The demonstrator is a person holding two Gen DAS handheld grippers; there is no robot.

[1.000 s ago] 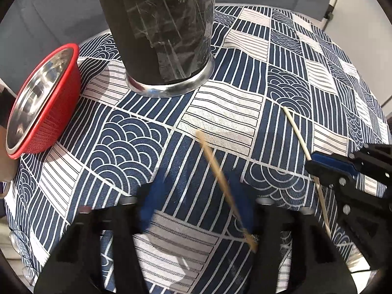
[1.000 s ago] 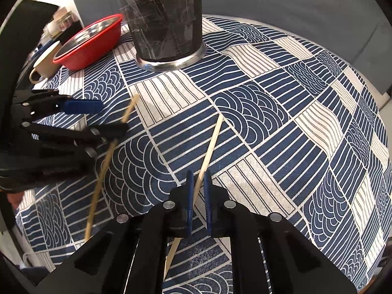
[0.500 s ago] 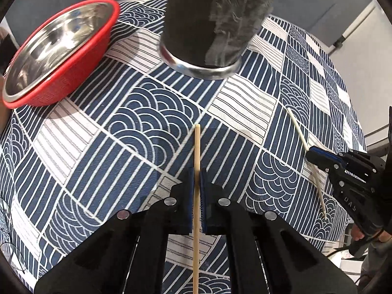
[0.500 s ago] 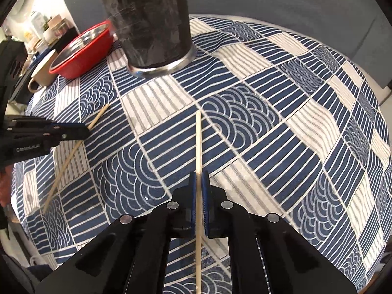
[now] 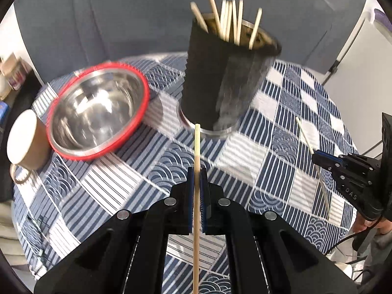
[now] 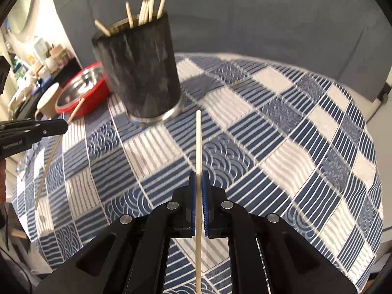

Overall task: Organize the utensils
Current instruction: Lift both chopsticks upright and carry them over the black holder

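Blue-and-white patterned cloth covered the round table (image 5: 281, 147), with a grey wall behind it, and we worked above its near edge.

Nearest to us, our left gripper (image 5: 196, 188) was clenched on one chopstick (image 5: 197, 147), the stick running straight out between the blue pads toward the black holder (image 5: 225, 78). Our right gripper (image 6: 199, 191) was likewise clamped on a second chopstick (image 6: 199, 142), pointing the same way. Both sticks were clear of the cloth, as far as we could judge.

We saw several risks. Each stick was pinched at one narrow spot along its length, so it could pivot or slide in the pads if its tip knocked anything. The two grippers were close together and heading for the same opening; from the left view the right gripper (image 5: 318, 158) sat at the right edge, and from the right view the left gripper (image 6: 63, 126) sat at the left edge. Had both gone in at once, sticks or fingers might have clashed.

Farther out, toward the middle of the table, the holder stood upright, already bristling with the chopsticks inside (image 5: 227, 19). Those leaning ends could have deflected an incoming tip, or a low approach could have struck the rim and tipped the holder.

Beside the holder, toward the left edge, sat a steel bowl in a red basket (image 5: 98, 110) and a mug (image 5: 24, 139), both near enough for a stray stick to land in.
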